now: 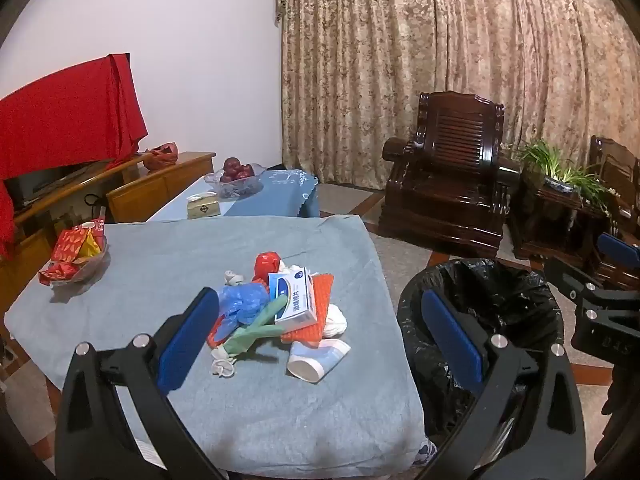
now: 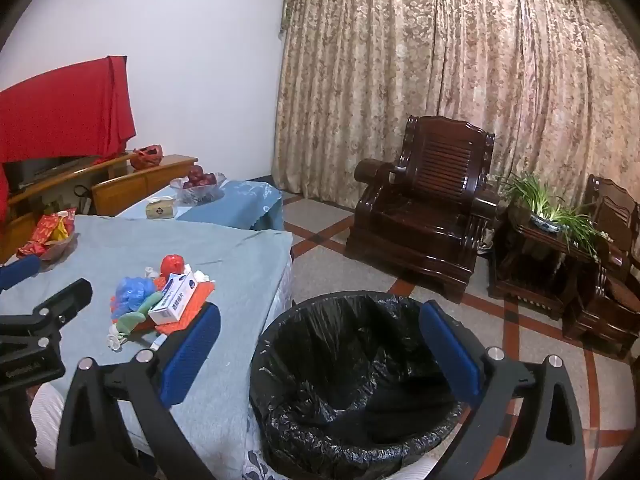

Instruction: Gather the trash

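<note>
The left wrist view shows the left hand-held gripper spread wide with nothing between its blue pads, hovering above the near part of the desk and aimed at a heap of trash that sits toward the desk's right edge. In that heap a white-and-blue carton lies on an orange mat, a crumpled blue plastic bag touches a green strip, a paper cup lies on its side at the near end, and a red ball-like object sits at the far end. The black-lined bin stands on the floor just beside the desk's right edge.

In the right wrist view the right hand-held gripper is likewise fully open and empty, hanging over the bin's mouth.

The chief risk seems to be the jumble itself: the pieces overlap, so closing on one is likely to drag or tip its neighbours, and the carton could slide off the mat. The cup, lying on its side, looks free to roll toward the desk's edge if nudged. The thin bag and the green strip may slip from flat pads. A loosely held piece could fall between the desk's edge and the bin rim during the carry. The snack bowl at the desk's far left corner is no trash, and sits well apart.
</note>
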Available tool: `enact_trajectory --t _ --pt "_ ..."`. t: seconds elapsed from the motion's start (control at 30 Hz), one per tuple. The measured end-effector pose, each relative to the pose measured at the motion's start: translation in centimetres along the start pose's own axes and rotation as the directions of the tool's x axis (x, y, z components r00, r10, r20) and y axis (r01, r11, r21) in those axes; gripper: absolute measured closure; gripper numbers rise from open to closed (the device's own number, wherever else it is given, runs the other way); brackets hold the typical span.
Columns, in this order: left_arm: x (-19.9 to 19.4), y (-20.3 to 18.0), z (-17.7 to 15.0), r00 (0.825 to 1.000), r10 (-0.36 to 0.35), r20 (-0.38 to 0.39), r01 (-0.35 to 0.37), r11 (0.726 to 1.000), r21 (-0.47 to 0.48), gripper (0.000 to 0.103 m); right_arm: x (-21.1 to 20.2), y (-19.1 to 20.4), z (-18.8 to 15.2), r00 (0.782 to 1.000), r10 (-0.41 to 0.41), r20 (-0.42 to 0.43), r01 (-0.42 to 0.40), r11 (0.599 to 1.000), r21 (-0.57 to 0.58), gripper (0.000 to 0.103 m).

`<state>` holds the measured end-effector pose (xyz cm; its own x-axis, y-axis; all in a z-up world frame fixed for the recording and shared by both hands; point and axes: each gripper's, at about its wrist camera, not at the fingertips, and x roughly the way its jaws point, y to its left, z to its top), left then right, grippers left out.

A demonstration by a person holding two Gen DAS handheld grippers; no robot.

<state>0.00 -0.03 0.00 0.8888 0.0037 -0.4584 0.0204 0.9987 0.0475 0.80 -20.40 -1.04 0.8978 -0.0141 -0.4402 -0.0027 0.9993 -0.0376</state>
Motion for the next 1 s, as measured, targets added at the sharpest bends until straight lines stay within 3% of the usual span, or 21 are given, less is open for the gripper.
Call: enact_trajectory --t 1.0 --pt "1.4 1.5 -1.0 1.0 0.003 -0.009 -0.003 1.0 -0.003 0.005 0.2 0.3 0.1 1.0 0.002 -0.005 -0.002 1.0 -0.001 0.006"
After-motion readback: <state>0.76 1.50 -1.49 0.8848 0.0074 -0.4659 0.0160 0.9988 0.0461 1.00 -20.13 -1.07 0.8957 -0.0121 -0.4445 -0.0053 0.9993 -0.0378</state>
